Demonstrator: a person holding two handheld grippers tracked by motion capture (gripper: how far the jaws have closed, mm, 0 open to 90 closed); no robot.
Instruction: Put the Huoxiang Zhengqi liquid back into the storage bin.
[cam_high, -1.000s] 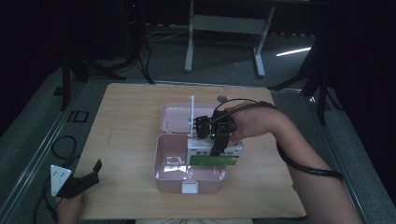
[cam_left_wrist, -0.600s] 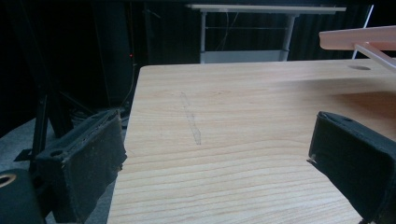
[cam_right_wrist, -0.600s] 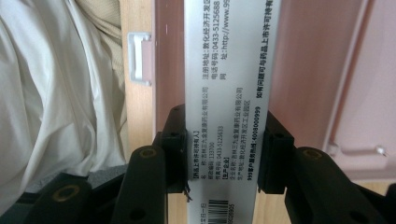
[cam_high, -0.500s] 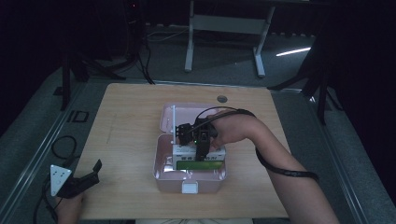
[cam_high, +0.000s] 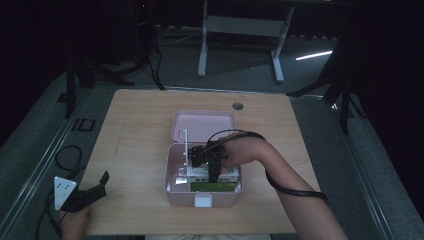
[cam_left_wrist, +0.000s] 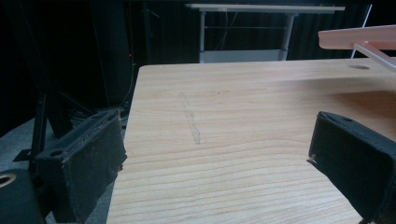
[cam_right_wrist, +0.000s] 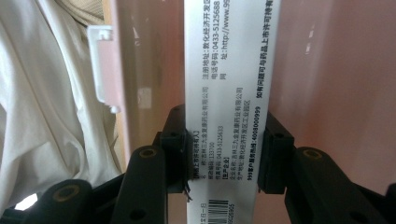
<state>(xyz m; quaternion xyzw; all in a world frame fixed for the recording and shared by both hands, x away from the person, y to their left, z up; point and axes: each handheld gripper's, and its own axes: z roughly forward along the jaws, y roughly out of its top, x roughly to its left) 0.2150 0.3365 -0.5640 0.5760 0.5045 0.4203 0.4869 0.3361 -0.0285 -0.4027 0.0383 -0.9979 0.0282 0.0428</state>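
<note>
A pink box (cam_high: 172, 186) stands open mid-table, its lid (cam_high: 202, 126) lying back behind it. My right gripper (cam_high: 212, 170) reaches down into the box, shut on a white carton (cam_high: 200, 173) with a green side. In the right gripper view the two pads of that gripper (cam_right_wrist: 226, 154) press on both sides of the carton (cam_right_wrist: 229, 88), which carries black print and a barcode, with the pink box wall (cam_right_wrist: 140, 70) close beside it. My left gripper (cam_high: 97, 184) rests at the table's near left corner, open and with nothing between its pads (cam_left_wrist: 217, 144).
A thin white rod (cam_high: 185, 146) stands up at the box's left rear. The box has a white latch (cam_high: 203, 201) on its front. A round hole (cam_high: 238, 106) is in the tabletop at the back. Bare wood lies left of the box (cam_left_wrist: 224, 116).
My right gripper has come down and toward the near left with the carton, from above the box's rear into the box. The left gripper has not moved.
</note>
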